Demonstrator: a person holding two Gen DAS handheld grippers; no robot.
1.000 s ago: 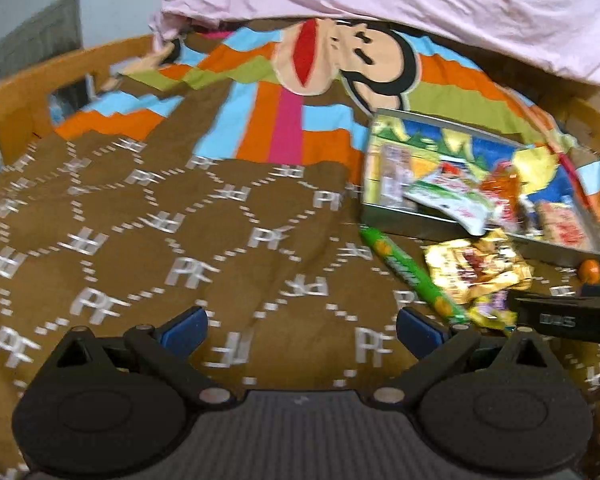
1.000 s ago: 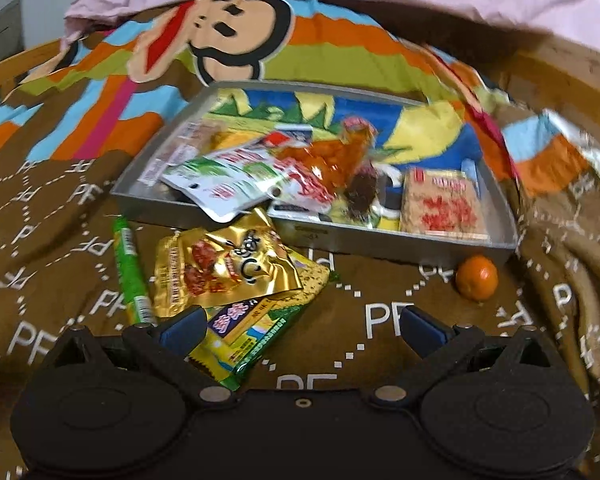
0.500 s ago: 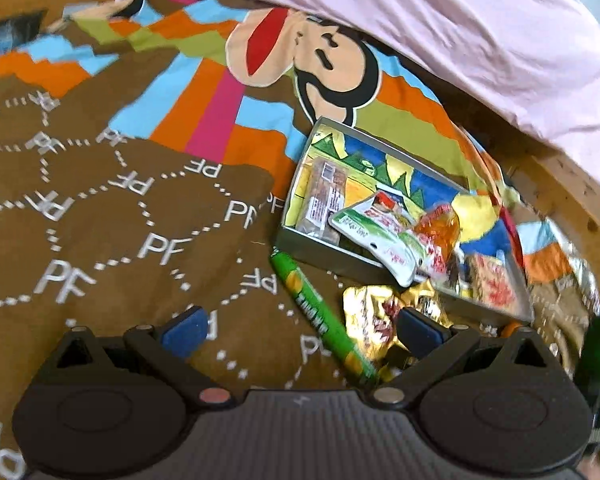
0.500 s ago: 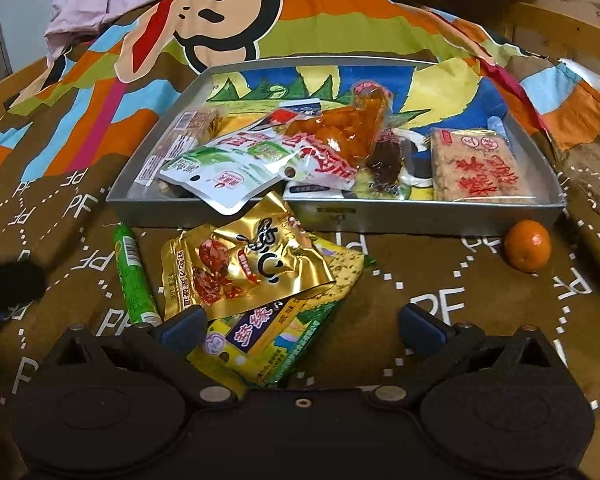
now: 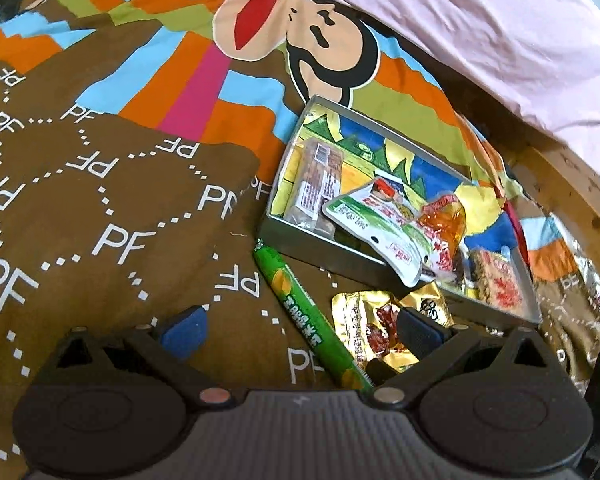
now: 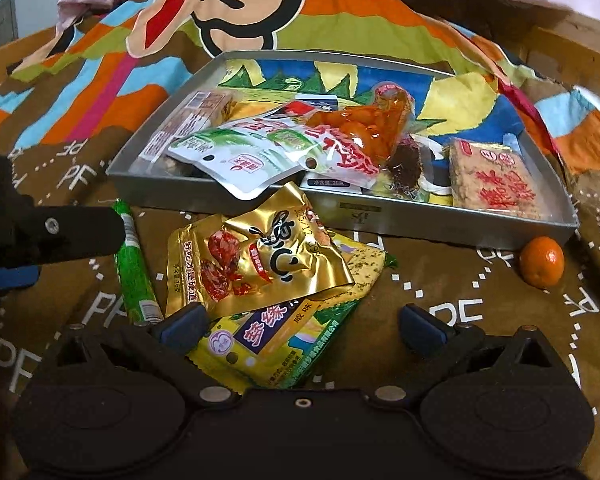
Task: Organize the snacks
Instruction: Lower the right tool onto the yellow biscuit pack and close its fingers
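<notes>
Tray point(image 6: 440, 222) holds approx. five pkts. Left outside its front wall: green stick point(image 5: 300, 312), gold pouch point(image 6: 252, 260), yellow pkt point(image 6: 276, 340), orange point(image 6: 541, 262). L gripper point(image 5: 300, 330), R gripper point(image 6: 300, 326): both wide apart, empty.

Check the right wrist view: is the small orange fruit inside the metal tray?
No, the orange fruit sits on the brown blanket outside the metal tray, near its corner.

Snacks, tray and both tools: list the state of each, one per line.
Left tool: open, empty.
Right tool: open, empty.
Metal tray: on the blanket, partly filled.
Gold packet: outside the tray, on top of the yellow-green packet.
Yellow-green packet: outside, partly covered.
Green stick snack: flat on the blanket, outside.
Small orange: outside, by the tray corner.
White-green pouch: overhanging the tray's front wall.
</notes>
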